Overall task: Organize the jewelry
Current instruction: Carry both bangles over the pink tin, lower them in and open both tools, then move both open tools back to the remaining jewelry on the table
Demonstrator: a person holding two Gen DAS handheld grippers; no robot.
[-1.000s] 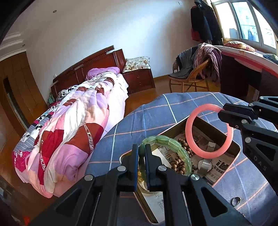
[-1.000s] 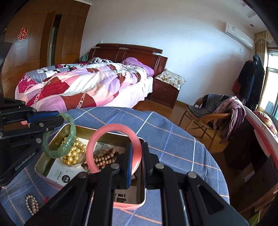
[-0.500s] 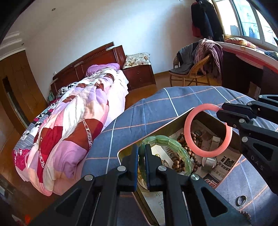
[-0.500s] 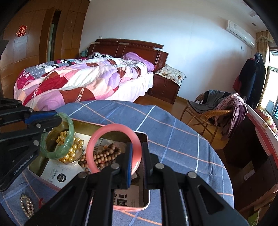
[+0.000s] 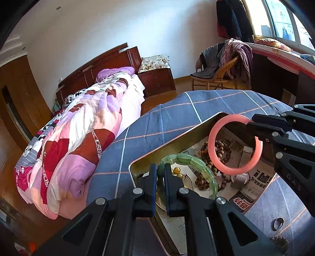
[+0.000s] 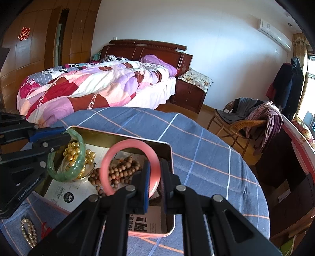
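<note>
A bed [image 6: 102, 86] is being covered by a patchwork quilt [image 5: 78, 137]. Clothes [image 6: 263, 116] are being draped over a wicker chair [image 6: 236, 122]. A checked cloth [image 6: 196, 149] is being spread over the table.

Bright daylight from window [image 5: 279, 17], sharp focus; fisheye bending, dark corners

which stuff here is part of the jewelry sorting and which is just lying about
Part of the job:
- green jade bangle, in left gripper
- pink round bangle, in right gripper
- open metal tin
- brown wooden bead string
- gold bead bracelet
- pearl bracelet

Lying about:
- wicker chair
- patchwork quilt
</note>
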